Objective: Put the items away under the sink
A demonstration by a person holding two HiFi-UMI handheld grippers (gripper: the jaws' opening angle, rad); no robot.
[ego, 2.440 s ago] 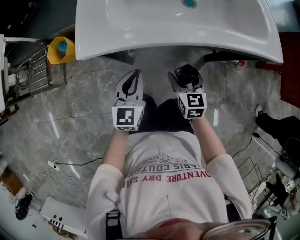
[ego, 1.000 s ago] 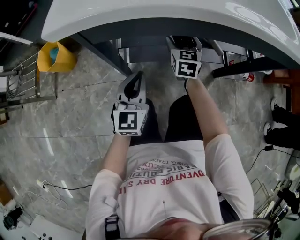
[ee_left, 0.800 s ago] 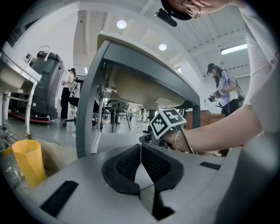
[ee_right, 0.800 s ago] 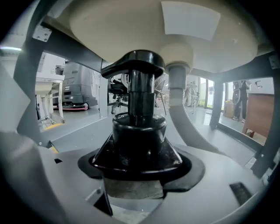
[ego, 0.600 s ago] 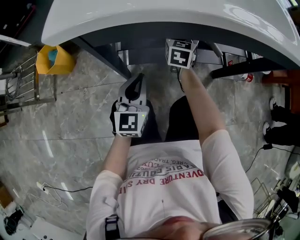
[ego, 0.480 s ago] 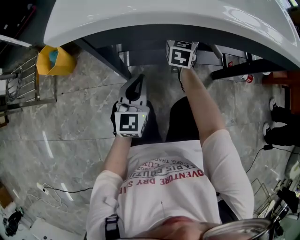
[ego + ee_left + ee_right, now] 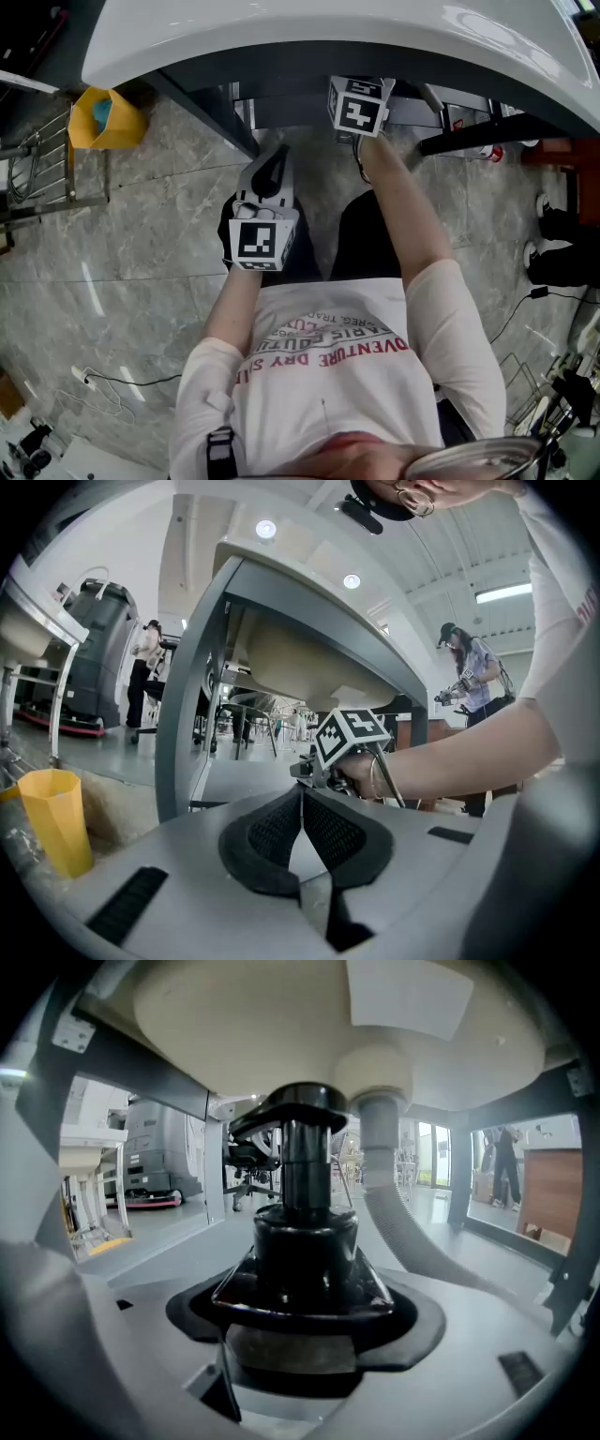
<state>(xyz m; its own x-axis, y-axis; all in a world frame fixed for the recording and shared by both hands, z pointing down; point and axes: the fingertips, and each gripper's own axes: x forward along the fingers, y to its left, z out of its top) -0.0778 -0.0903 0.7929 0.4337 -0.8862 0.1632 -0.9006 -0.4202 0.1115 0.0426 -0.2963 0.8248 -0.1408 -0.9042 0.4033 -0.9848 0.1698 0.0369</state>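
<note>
Since 2.4 s ago: right gripper (image 7: 302, 1312) has gone fwd from in front of the basin to under the sink (image 7: 328, 28). Left gripper (image 7: 302, 813) has stayed back over the lap.

Tool state:
- Right gripper: jaws pinch a black bottle (image 7: 305, 1232) by its wide lower body, one pad each side.
- Left gripper: pads pressed together, nothing between them.

Item position: bottle is off the floor (image 7: 159, 216), carried below the basin's underside.

Key relation:
- Bottle's long axis runs out along the jaws, cap end farthest from the gripper. In the right gripper view the cap shows against the basin's underside.
- Drain hose (image 7: 403, 1222) hangs just right of the bottle, near but apart.
- Right arm is the nearer one by far; left is well apart.

Judgement: set-down likely needs a drop toward the floor, keeping left of the hose. Watch cap vs. basin if the gripper tilts.
</note>
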